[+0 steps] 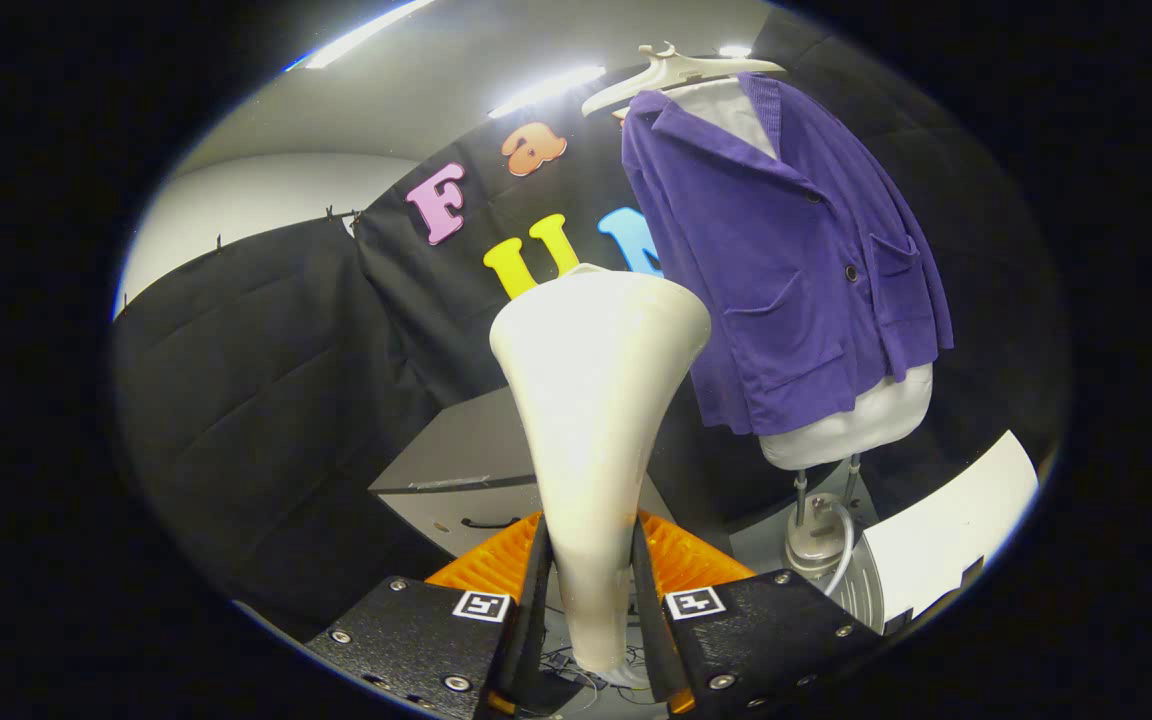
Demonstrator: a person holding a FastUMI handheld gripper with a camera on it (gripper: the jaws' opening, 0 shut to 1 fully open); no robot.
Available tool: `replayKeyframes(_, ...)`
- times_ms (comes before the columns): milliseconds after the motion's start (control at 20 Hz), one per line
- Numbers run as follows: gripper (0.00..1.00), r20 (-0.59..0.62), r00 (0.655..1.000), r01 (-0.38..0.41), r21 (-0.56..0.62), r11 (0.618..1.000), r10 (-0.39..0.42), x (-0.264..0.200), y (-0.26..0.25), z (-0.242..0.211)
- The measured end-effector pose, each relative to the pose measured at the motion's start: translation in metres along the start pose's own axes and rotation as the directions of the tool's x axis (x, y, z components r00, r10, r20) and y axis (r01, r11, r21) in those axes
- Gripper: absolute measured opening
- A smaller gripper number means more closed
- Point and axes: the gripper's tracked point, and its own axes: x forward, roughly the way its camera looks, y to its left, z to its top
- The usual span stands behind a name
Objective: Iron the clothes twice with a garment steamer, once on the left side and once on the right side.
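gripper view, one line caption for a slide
Gripper shut on the steamer head, held short of the purple jacket on its hanger.

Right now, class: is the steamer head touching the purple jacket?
Apart. The gripper view shows the steamer head, gripped in the tool, short of the purple jacket, with dark wall between.
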Motion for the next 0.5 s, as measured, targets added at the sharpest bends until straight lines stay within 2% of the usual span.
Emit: replayKeyframes(500, 0.42, 0.195, 0.981, 0.019, -0.007, 1.000, -0.017, 0.012, -0.016, 0.126)
